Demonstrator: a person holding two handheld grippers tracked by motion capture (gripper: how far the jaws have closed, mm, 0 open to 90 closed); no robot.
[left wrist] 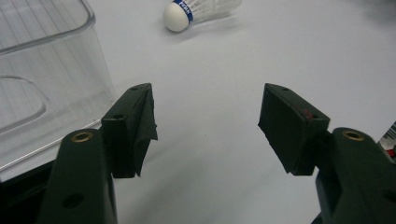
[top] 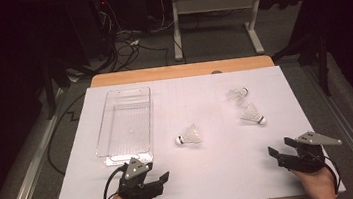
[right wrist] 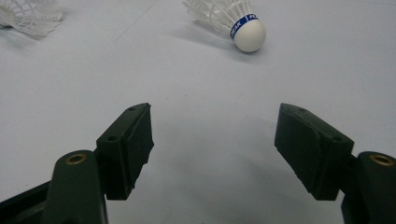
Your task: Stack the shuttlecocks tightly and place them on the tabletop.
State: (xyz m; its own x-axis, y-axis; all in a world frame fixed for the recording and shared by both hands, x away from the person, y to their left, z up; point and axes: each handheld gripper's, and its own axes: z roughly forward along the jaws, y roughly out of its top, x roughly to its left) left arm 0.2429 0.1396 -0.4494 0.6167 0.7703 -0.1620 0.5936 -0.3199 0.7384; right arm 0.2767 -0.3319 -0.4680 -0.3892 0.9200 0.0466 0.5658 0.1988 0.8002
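A: Lying on the white table, three white feathered shuttlecocks with rounded cork tips are resting on their sides. The nearest shuttlecock is sitting just right of the clear rectangular plastic bin, probably its destination.

B: Counting confirms three: the middle one, one at right, one farther back. One bin, holding nothing.

A: The left gripper is aiming at the nearest shuttlecock, fingers apart. The right gripper is facing the right pair, fingers likewise apart, gripping nothing.
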